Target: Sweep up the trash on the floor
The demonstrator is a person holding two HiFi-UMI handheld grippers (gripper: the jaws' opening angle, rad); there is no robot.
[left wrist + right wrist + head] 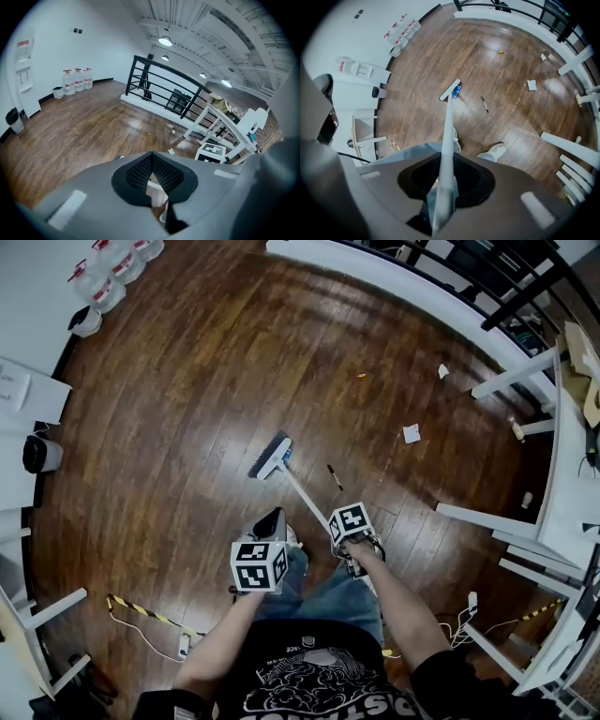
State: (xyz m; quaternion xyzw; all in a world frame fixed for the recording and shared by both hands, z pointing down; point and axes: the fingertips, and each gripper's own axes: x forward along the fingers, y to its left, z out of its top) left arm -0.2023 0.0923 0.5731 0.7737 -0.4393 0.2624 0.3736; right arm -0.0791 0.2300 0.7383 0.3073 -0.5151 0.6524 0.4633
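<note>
My right gripper (440, 187) is shut on the pale handle of a broom (451, 90). The broom head (270, 457) rests on the wood floor ahead of my feet. My left gripper (265, 542) hangs at my left, shut on what looks like a dark dustpan (271, 524) held upright. In the left gripper view the jaws (152, 180) are pressed together on a thin white and dark part. Trash lies beyond the broom: a black pen (334, 476), a white paper piece (412, 433), a small white scrap (443, 371) and an orange bit (361, 376).
White table legs (511, 376) and a black railing (506, 287) border the floor at the right and far side. Water jugs (108, 273) stand at the far left wall, with a small bin (39, 454) closer in. A striped cable (141, 610) lies at my left.
</note>
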